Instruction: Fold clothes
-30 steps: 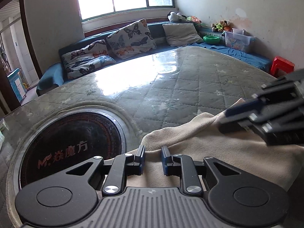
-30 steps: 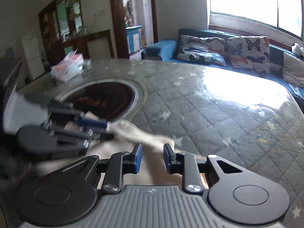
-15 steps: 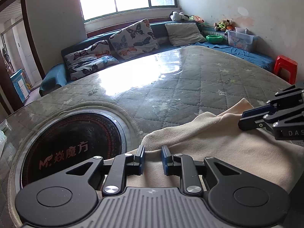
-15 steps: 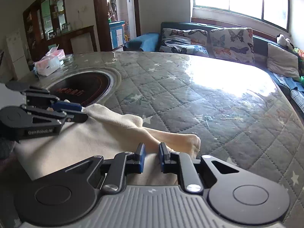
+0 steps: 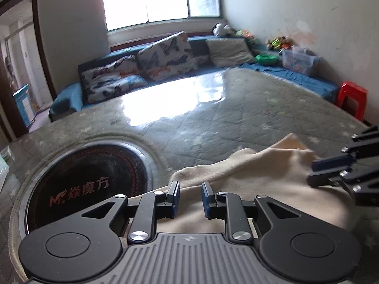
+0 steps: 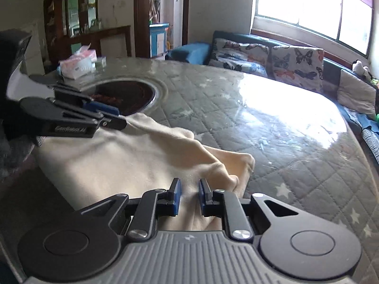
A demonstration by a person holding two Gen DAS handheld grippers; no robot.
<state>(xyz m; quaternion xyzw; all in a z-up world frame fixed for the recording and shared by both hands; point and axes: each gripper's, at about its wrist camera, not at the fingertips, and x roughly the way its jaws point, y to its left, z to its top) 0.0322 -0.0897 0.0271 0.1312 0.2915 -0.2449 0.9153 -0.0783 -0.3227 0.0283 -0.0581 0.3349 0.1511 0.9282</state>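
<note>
While both narrowly parted, the left tool (image 5: 189,195) and right tool (image 6: 188,190) flank the cream cloth (image 6: 113,163)

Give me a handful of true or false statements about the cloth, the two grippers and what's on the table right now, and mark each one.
1. The cream cloth lies on the quilted table. True.
2. The left gripper has its jaws pressed fully together. False: a gap shows between its blue pads, with cloth behind it.
3. The round black burner is set into the table beside the cloth. True.
4. The cloth is bright red. False: it is cream; the red thing is a stool by the wall.
5. A tissue pack sits at the table's far edge. True.
6. The right gripper hangs over bare table, away from the cloth. False: it is over the cloth's edge.
</note>
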